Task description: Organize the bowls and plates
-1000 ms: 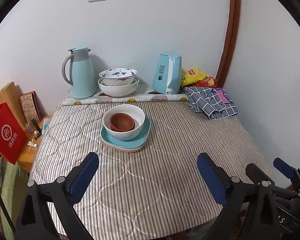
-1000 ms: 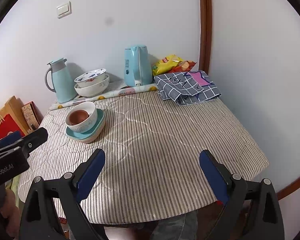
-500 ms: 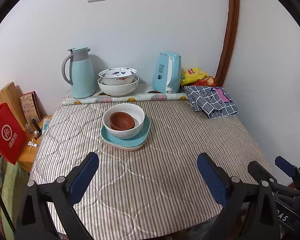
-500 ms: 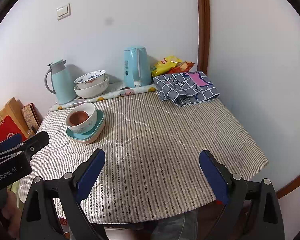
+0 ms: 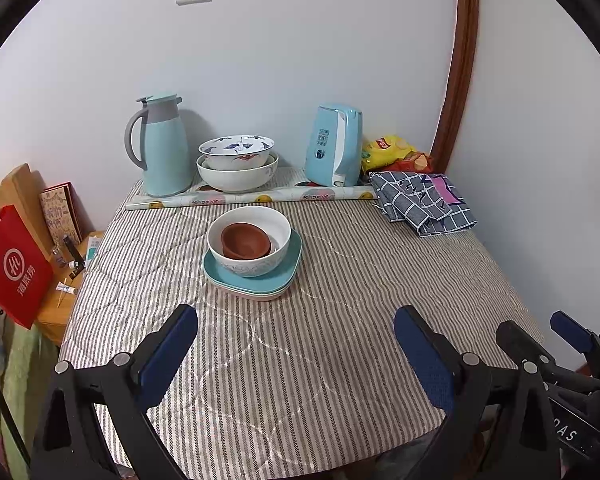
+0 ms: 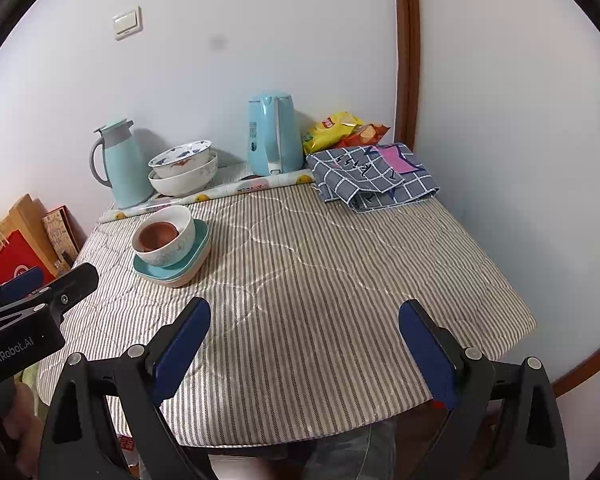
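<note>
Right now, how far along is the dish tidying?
Looks mostly done: small brown bowl nests in the white bowl on stacked teal plates; two patterned bowls sit stacked by the wall. Left gripper and right gripper are open, empty. Possibly merging stacks remains.

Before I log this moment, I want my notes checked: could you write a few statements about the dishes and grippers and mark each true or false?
1. The brown bowl sits inside the white bowl. True.
2. The white bowl stands straight on the striped cloth. False: it rests on a teal plate, which tops a small stack of plates.
3. The left gripper is shut on a plate. False: it is open, holding nothing, short of the dishes.
4. The right gripper is open and empty. True.
5. Two more bowls are nested at the back, between the jug and the kettle. True.
</note>
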Demonstrator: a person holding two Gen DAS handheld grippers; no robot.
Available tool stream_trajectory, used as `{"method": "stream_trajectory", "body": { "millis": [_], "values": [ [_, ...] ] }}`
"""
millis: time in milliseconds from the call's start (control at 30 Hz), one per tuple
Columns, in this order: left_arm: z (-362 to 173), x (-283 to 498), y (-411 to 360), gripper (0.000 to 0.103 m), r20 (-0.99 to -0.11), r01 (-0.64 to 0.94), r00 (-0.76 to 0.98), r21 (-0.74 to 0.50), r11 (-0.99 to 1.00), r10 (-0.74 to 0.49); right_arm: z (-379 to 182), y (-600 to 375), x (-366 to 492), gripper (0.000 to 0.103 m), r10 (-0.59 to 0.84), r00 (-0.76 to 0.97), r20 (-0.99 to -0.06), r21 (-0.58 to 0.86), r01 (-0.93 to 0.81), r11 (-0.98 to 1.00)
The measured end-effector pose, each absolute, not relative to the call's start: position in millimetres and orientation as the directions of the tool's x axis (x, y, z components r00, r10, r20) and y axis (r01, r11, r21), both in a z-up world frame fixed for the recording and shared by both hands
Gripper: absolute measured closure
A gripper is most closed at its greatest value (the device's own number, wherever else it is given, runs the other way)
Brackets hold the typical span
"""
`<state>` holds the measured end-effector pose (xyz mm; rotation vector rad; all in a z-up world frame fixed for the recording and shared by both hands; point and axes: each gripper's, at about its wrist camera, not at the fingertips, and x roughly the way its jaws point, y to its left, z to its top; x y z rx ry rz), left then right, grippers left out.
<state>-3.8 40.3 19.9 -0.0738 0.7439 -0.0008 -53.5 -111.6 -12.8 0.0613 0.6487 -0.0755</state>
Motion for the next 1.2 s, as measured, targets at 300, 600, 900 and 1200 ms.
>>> {"method": "stream_trajectory", "body": {
  "millis": [300, 600, 900, 1200],
  "values": [
    [19.5, -4.7, 40.5, 0.004, -0.676, -0.024, 0.736, -0.067, 0.997, -0.027, -12.2, -110.5, -55.1, 0.009, -0.050, 0.796, -0.603, 0.033, 0.087, 0.996],
    [20.1, -4.6, 37.9, 0.004, -0.677, -0.023, 0.735, -0.068, 0.997, -0.029, -10.1, -107.9, -57.0, 0.009, -0.051, 0.798, -0.601, 0.030, 0.087, 0.996],
    [20.1, -5.9, 37.5, 0.004, -0.674, -0.025, 0.738, -0.070, 0.997, -0.028, -9.5, -108.2, -57.1, 0.009, -0.050, 0.799, -0.599, 0.032, 0.086, 0.996],
    [21.2, -6.6, 40.2, 0.004, -0.675, -0.031, 0.737, -0.074, 0.997, -0.027, -9.4, -106.9, -56.4, 0.009, -0.048, 0.800, -0.598, 0.030, 0.083, 0.996]
  ]
}}
